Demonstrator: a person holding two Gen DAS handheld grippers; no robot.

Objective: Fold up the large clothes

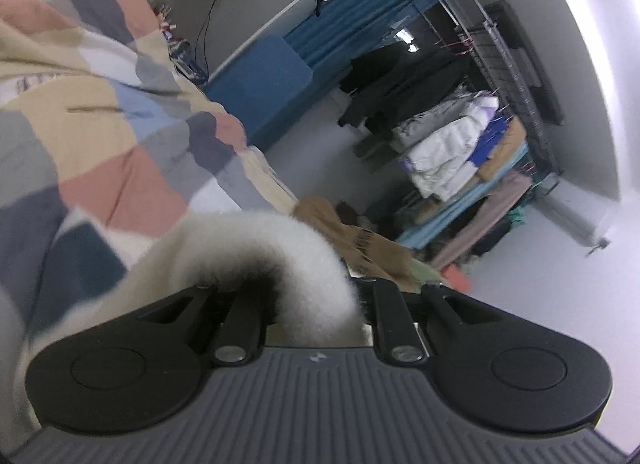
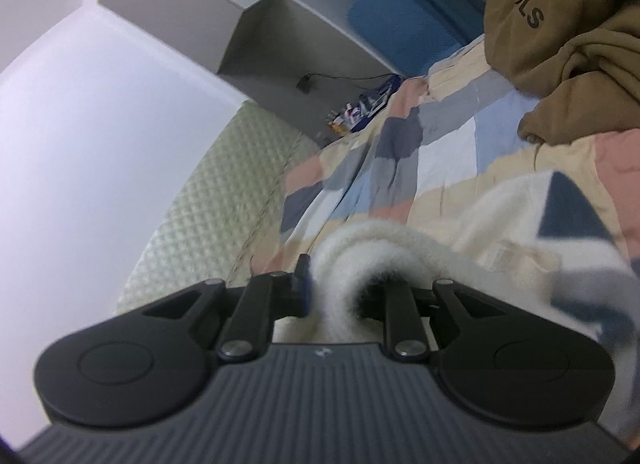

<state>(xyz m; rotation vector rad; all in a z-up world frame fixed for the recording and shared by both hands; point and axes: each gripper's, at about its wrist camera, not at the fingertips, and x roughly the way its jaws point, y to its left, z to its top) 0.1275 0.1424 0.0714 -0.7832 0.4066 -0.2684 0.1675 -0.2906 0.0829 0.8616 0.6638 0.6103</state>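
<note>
A fluffy cream-white garment [image 1: 256,248] bulges out of my left gripper [image 1: 308,300], which is shut on a bunched fold of it; the fingertips are buried in the pile. The cloth trails off to the lower left over the patchwork bedspread [image 1: 104,136]. In the right wrist view my right gripper [image 2: 344,288] is shut on another fold of the same cream garment [image 2: 384,248], which runs away to the right over the bedspread [image 2: 444,144]. Both views are tilted and blurred.
A brown hoodie [image 2: 560,44] with dark lettering lies on the bed at the upper right. A clothes rack [image 1: 472,124] with hung and stacked garments stands across the floor. A blue headboard cushion [image 1: 260,88] and a grey shelf [image 2: 280,16] line the wall.
</note>
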